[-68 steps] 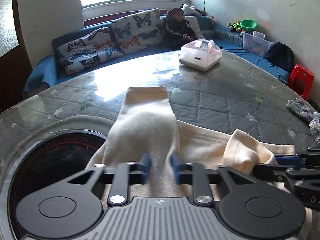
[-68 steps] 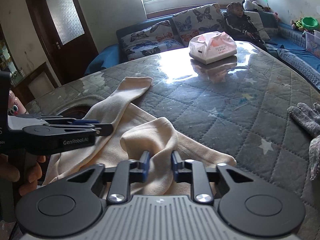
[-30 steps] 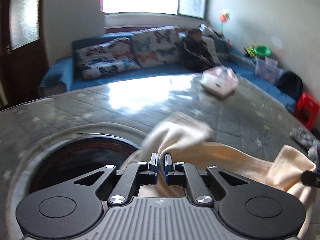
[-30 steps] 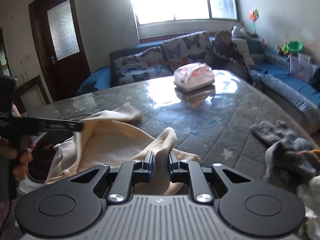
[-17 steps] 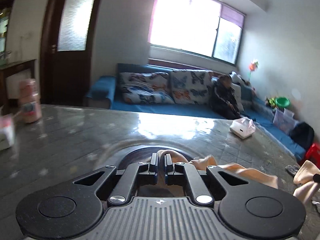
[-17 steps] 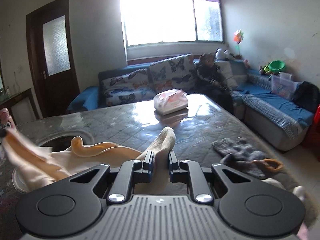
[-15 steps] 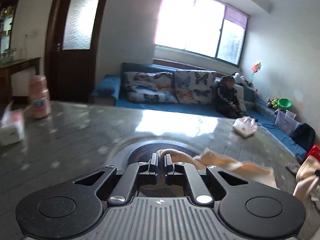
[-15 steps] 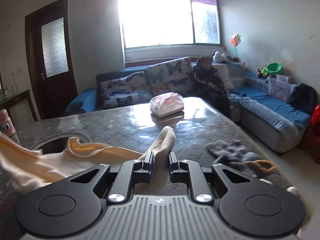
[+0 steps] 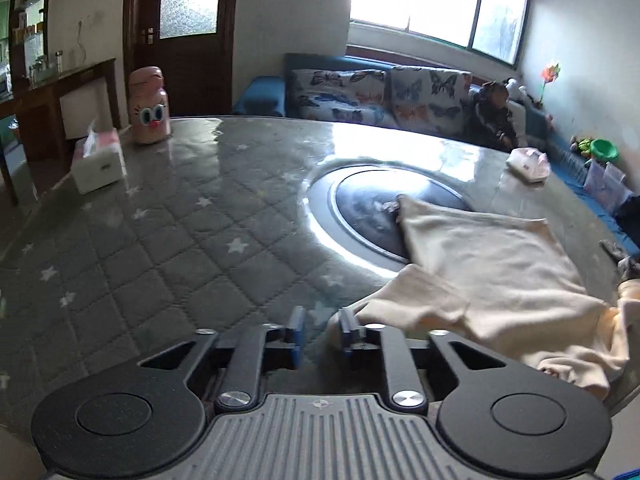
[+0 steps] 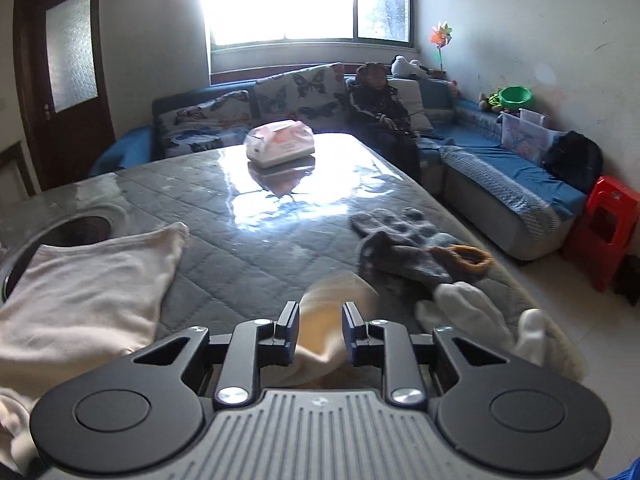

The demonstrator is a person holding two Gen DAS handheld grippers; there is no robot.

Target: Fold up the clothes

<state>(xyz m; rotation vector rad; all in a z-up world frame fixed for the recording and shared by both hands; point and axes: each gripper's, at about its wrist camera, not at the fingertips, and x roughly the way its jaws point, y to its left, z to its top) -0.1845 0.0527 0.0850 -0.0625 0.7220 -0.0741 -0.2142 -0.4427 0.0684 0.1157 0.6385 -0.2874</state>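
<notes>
Grey knitwear [image 10: 396, 248] shows only past the parted right gripper [image 10: 319, 326]; left gripper [image 9: 320, 330] gapes empty.

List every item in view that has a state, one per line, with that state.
Cream garment: spread flat on the table, one end in a loose heap.
Left gripper: open, holding nothing.
Right gripper: open, cream cloth between its fingers.
Door: closed.
Grey knitted garment: crumpled, unfolded.

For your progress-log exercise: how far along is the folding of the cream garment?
Done: the cream garment lies spread on the table. In hand: nothing gripped; left gripper and right gripper are open. Left: every fold, plus the grey knit items.
</notes>
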